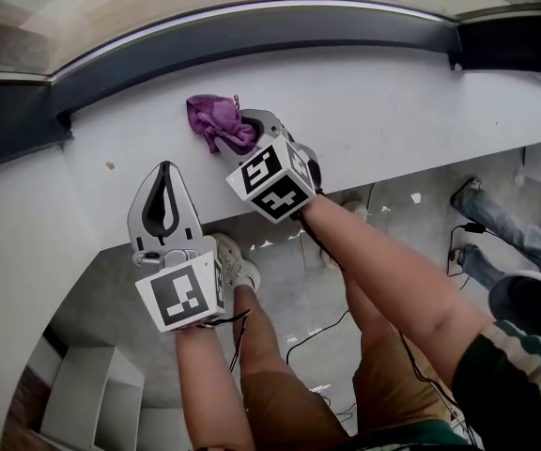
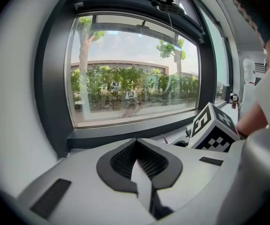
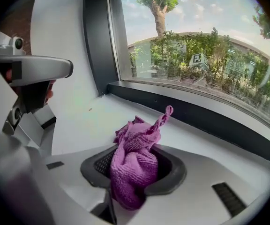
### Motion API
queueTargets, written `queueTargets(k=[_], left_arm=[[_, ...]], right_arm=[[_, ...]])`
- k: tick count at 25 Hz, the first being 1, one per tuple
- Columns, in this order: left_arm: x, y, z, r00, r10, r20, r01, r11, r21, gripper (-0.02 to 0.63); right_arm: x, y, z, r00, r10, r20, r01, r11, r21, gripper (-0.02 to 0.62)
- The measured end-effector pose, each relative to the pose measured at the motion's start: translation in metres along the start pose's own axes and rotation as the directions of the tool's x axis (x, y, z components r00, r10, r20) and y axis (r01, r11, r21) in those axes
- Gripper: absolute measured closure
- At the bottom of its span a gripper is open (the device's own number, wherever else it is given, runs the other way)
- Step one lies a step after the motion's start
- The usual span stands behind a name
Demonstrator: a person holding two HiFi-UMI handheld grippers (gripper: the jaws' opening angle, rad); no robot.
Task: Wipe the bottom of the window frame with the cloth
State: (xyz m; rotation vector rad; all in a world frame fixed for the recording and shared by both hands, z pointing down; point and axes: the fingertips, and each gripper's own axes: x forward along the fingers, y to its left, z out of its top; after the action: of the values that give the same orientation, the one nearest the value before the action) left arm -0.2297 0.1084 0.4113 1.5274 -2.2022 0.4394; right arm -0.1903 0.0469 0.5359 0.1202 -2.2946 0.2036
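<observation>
A purple cloth [image 1: 216,121] is bunched up over the white sill [image 1: 383,111], a short way from the dark bottom rail of the window frame [image 1: 252,36]. My right gripper [image 1: 244,132] is shut on the cloth [image 3: 136,165], which spills out past its jaws towards the frame's bottom rail [image 3: 205,116]. My left gripper [image 1: 162,178] hovers over the sill to the left and nearer me, shut with nothing in it. In the left gripper view the jaws meet [image 2: 142,170], and the frame's lower rail [image 2: 135,128] lies ahead.
The sill's near edge [image 1: 346,191] drops to a glossy floor with cables [image 1: 322,332]. Another person's legs and shoes [image 1: 496,219] are at the right. White shelving [image 1: 83,397] stands at the lower left. A small dark speck [image 1: 110,166] lies on the sill.
</observation>
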Motion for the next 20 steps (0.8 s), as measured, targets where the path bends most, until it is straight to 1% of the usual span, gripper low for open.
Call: queueTargets(k=[11,20], left_arm=[[0.042,-0.097,0.019,0.995,-0.099,-0.015,0.1,0.994,0.042,0.6],[0.071,-0.172,0.038,0.987,-0.162,-0.02,0.163,0.984,0.066,0.6]], right_arm=[[-0.057,-0.089,-0.054,0.997,-0.082,-0.011,0.083,0.995,0.063,0.445],[-0.103,-0.153,-0.096,0.99,-0.142,-0.023,0.144,0.984,0.107,0.445]])
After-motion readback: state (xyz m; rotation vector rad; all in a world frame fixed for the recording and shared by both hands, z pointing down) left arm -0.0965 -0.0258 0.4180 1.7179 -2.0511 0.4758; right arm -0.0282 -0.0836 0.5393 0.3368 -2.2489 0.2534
